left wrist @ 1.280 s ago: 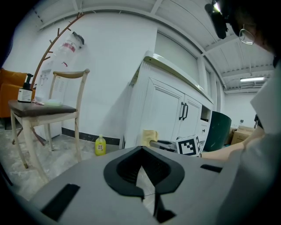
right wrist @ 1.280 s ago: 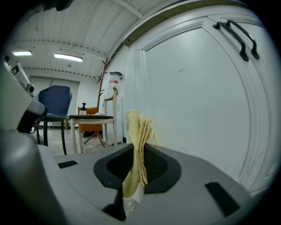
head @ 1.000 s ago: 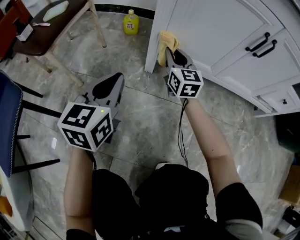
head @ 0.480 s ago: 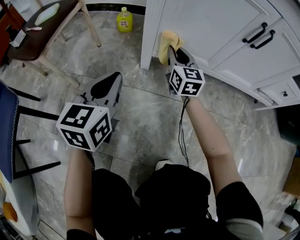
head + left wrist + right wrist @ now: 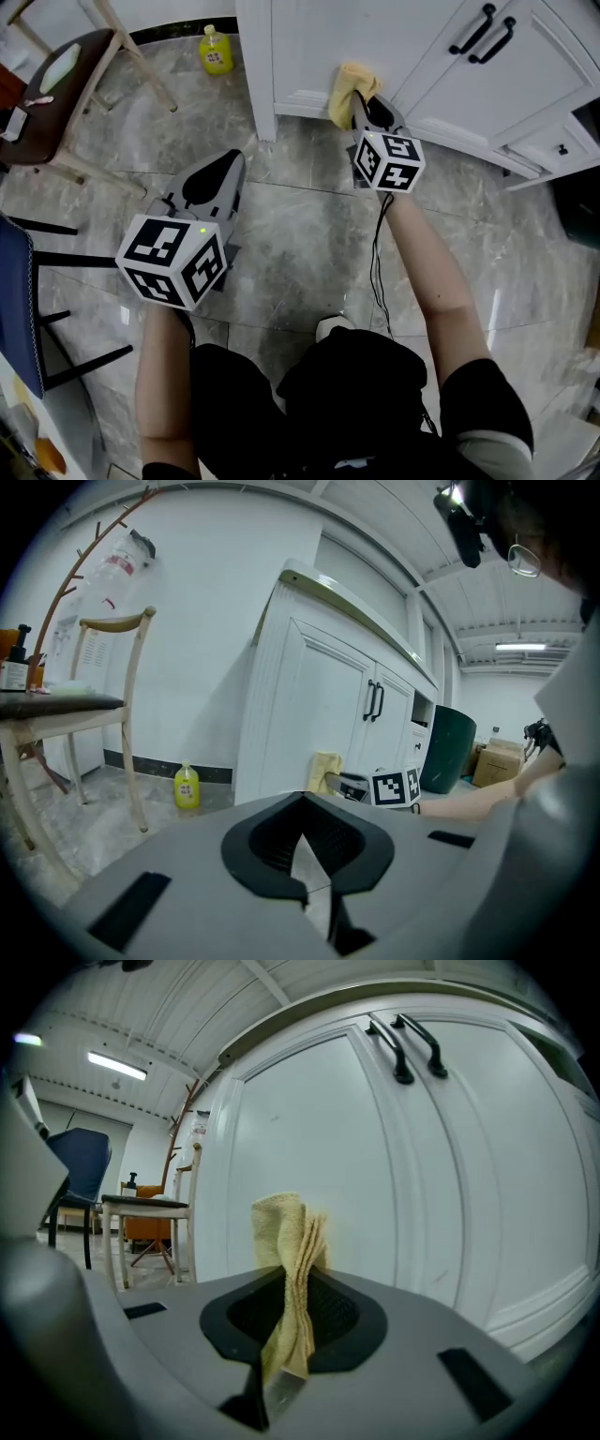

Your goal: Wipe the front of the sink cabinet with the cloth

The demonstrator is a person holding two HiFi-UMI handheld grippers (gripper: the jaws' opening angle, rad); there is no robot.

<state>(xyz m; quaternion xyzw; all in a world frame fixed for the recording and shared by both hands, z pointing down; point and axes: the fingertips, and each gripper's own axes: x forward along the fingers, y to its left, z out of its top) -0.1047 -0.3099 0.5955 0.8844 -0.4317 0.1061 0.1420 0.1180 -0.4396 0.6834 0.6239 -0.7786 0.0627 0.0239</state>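
Note:
A folded yellow cloth is pinched in my right gripper, which is shut on it. The cloth's free end rests against the low part of the white sink cabinet door, near the baseboard. Black paired handles sit higher on the doors. My left gripper hangs over the floor to the left, shut with nothing in it. From the left gripper view the cloth and the right gripper's marker cube show by the cabinet.
A yellow bottle stands on the grey marble floor left of the cabinet corner. A wooden chair stands at far left, a blue chair at the left edge. A dark green bin stands beyond the cabinet.
The right gripper with the cloth has slid rightward along the cabinet front, away from its left corner. The left gripper has stayed in place.

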